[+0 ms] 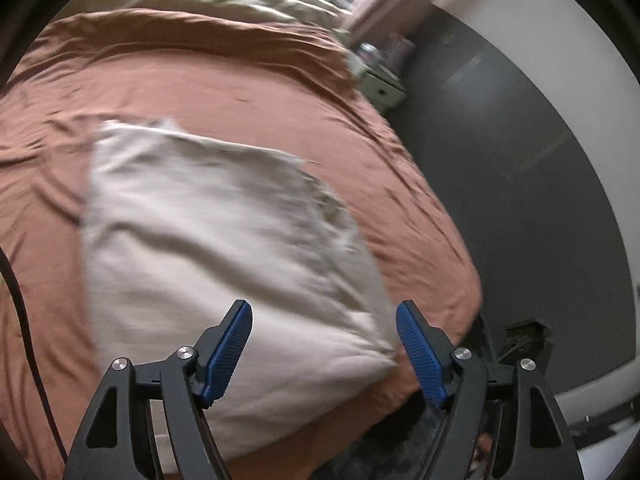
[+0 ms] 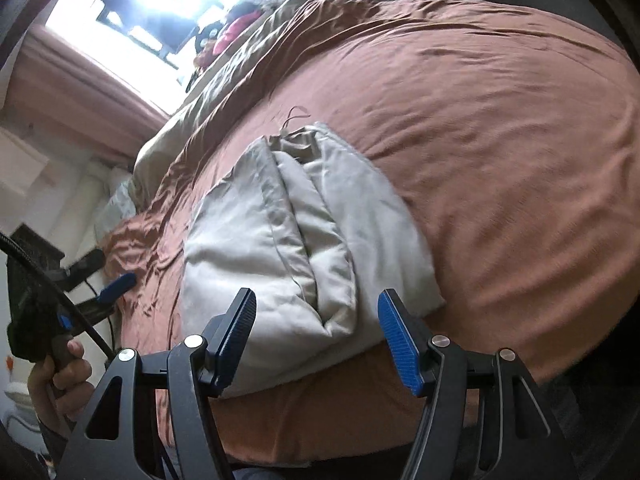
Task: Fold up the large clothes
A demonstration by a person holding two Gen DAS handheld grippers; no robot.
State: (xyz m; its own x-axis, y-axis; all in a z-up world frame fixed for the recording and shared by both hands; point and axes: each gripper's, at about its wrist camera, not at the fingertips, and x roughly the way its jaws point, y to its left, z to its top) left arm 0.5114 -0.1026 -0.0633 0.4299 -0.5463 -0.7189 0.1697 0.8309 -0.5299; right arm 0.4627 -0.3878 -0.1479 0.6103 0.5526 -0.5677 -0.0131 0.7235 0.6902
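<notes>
A pale beige garment [image 1: 208, 232] lies folded into a thick rectangle on the rust-brown bedsheet [image 1: 240, 80], close to the bed's near edge. My left gripper [image 1: 323, 305] hovers over its near right corner, jaws wide and open, pads clear of the cloth. In the right wrist view the same garment [image 2: 256, 240] shows stacked folds and a loose drawstring at its far end. My right gripper [image 2: 317, 293] stands open above the near end, nothing pinched. The left gripper's blue pad [image 2: 116, 286] and the hand [image 2: 60, 376] holding it appear at the far left.
An olive duvet [image 1: 200, 0] is bunched at the head of the bed, with red items beyond. A small white nightstand [image 1: 382, 88] stands beside the bed on dark floor [image 1: 500, 160]. A bright window [image 2: 160, 0] with a pink curtain [image 2: 72, 84] is behind. A dark cable [image 1: 16, 292] hangs at left.
</notes>
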